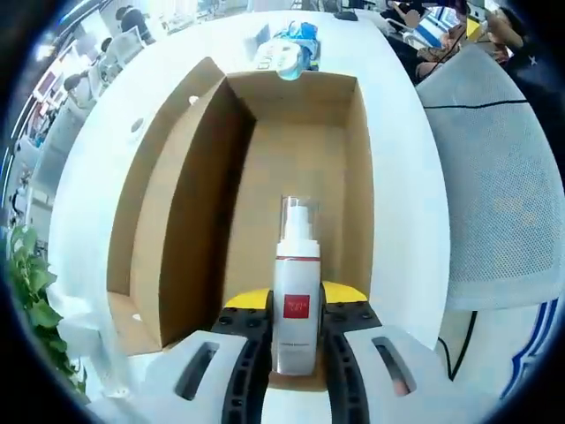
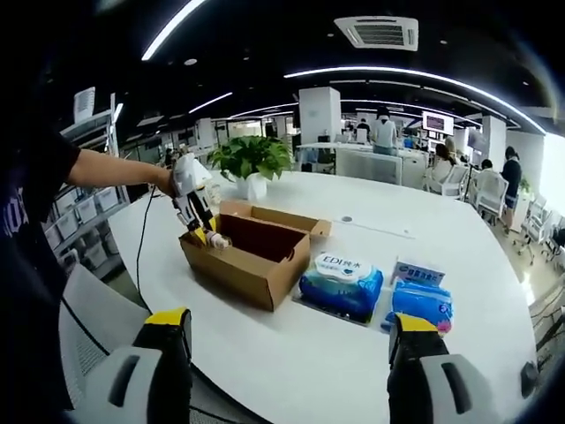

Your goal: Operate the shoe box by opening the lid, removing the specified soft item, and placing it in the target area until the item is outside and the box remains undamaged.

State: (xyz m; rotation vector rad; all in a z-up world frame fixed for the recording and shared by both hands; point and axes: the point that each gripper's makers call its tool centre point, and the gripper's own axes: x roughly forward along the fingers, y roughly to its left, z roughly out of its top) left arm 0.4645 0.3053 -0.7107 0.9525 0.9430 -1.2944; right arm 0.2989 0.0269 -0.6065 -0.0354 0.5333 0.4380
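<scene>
One smooth white pump bottle [image 1: 296, 300] clamped in our left gripper [image 1: 296, 353] | over open corrugated cardboard box [image 1: 212, 168] | right gripper [image 2: 287, 353] jaws wide

Shoe boxes: one, open cardboard shoe box [image 2: 250, 253] on the white surface [image 2: 291, 353].
Bottles: one, white pump bottle [image 1: 297, 296] with a red label.
Wipe packs: two, large blue wipe pack [image 2: 341, 284] and smaller blue pack [image 2: 421, 302], just beside each other.
Potted plants: one, potted plant [image 2: 251, 162] at the far side of the surface.
Grippers: two, left gripper [image 1: 297, 353] and right gripper [image 2: 290, 353].
Ceiling air units: one, ceiling air unit [image 2: 378, 32].
</scene>
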